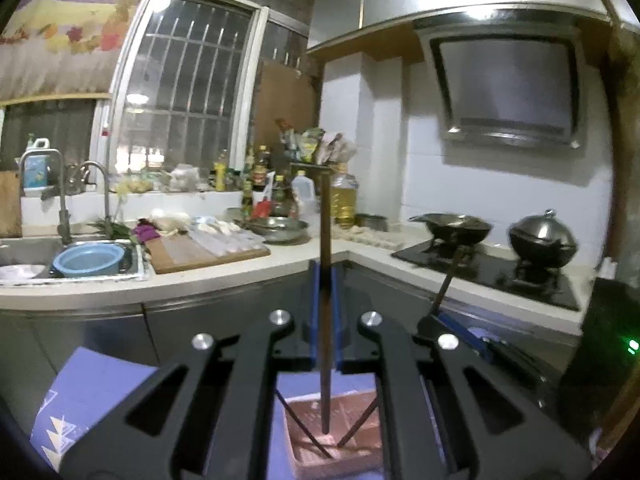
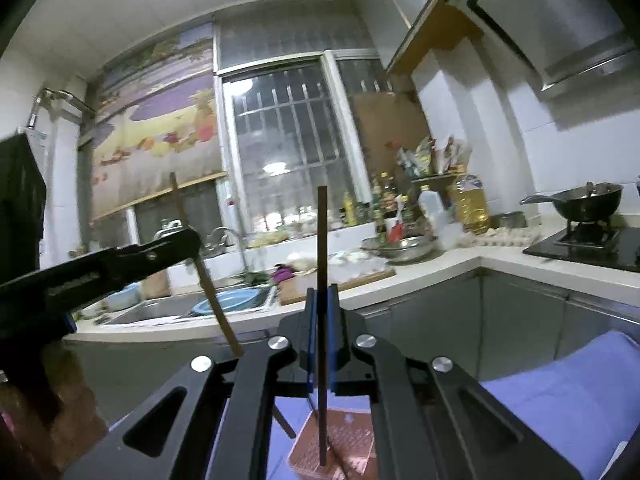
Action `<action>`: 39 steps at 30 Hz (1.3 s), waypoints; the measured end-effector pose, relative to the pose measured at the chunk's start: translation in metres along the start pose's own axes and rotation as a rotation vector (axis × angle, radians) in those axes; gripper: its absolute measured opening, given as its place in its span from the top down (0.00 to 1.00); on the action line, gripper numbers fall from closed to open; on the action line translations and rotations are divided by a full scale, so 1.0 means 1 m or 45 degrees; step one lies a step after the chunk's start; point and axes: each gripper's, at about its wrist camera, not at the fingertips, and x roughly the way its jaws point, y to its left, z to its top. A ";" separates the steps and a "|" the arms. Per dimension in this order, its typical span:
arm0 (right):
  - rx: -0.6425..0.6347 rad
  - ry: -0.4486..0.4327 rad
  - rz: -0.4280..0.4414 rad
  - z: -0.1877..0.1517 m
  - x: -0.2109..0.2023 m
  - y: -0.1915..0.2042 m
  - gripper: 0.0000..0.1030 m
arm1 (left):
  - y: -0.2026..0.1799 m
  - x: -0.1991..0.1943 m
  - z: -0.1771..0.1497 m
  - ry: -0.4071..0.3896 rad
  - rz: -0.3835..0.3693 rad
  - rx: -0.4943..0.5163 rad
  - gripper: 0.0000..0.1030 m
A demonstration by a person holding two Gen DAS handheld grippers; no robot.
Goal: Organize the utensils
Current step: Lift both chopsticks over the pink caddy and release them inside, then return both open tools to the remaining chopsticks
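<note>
Two chopsticks | left gripper (image 1: pixel 325 312) clamps chopstick (image 1: pixel 325 240) mid-frame; right gripper (image 2: pixel 320 344) clamps another (image 2: pixel 321 260) | we judge them light, stiff, slippery: grip mid-shaft

The left gripper (image 1: pixel 325 312) is raised above the pink tray (image 1: pixel 352 432), pointing nearly level toward the kitchen wall, its blue-lined fingers (image 1: pixel 313 312) pressed together on a dark chopstick (image 1: pixel 325 264) that stands upright between them. The right gripper (image 2: pixel 321 336), also above the tray, points level, its fingers (image 2: pixel 311 340) clamped on a second chopstick (image 2: pixel 321 280) held vertical. In the right wrist view the left gripper appears to the left of the tray, gripping its stick at a slant.
</note>
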 end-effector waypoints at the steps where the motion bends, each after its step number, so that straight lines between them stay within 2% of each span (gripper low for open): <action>1: -0.014 0.003 -0.019 -0.006 0.006 -0.001 0.95 | 0.000 0.013 -0.009 0.017 0.018 0.008 0.96; 7: -0.050 0.080 -0.063 -0.040 0.027 -0.013 0.95 | 0.006 0.055 -0.060 0.132 0.052 0.016 0.96; 12: -0.029 0.148 -0.060 -0.059 0.027 -0.020 0.95 | 0.010 0.065 -0.099 0.250 0.057 -0.007 0.95; 14: -0.016 0.208 -0.059 -0.065 0.027 -0.021 0.94 | 0.009 0.067 -0.109 0.302 0.051 -0.012 0.95; 16: 0.005 0.232 -0.057 -0.068 0.022 -0.020 0.94 | 0.007 0.072 -0.120 0.366 0.059 -0.001 0.89; 18: 0.042 0.242 -0.052 -0.066 0.013 -0.022 0.93 | 0.006 0.071 -0.124 0.412 0.084 0.001 0.70; 21: 0.077 0.206 -0.026 -0.054 -0.008 -0.019 0.87 | 0.005 0.052 -0.113 0.344 0.100 -0.023 0.62; 24: 0.077 0.146 -0.008 -0.041 -0.033 -0.012 0.64 | 0.005 0.024 -0.091 0.254 0.116 -0.056 0.59; 25: 0.076 0.121 -0.006 -0.037 -0.040 -0.010 0.52 | 0.005 0.014 -0.085 0.226 0.123 -0.073 0.59; 26: 0.072 0.073 0.001 -0.033 -0.057 -0.006 0.47 | 0.005 -0.001 -0.079 0.190 0.132 -0.099 0.58; 29: 0.092 -0.002 0.034 -0.028 -0.096 0.001 0.46 | 0.006 -0.044 -0.076 0.105 0.130 -0.171 0.54; 31: 0.107 -0.017 0.054 -0.032 -0.120 0.005 0.41 | 0.006 -0.074 -0.089 0.081 0.103 -0.188 0.54; 33: 0.121 0.030 0.071 -0.048 -0.140 0.007 0.31 | 0.005 -0.091 -0.107 0.111 0.077 -0.174 0.54; 34: 0.120 0.096 0.075 -0.063 -0.147 0.008 0.24 | 0.005 -0.097 -0.120 0.148 0.068 -0.160 0.54; 35: 0.118 0.164 0.082 -0.075 -0.149 0.008 0.23 | 0.007 -0.101 -0.138 0.210 0.062 -0.149 0.54; 37: 0.128 0.395 0.090 -0.114 -0.146 0.005 0.23 | 0.011 -0.102 -0.172 0.354 0.058 -0.150 0.54; 39: 0.151 0.570 0.042 -0.150 -0.142 0.000 0.29 | 0.016 -0.098 -0.204 0.503 0.045 -0.182 0.54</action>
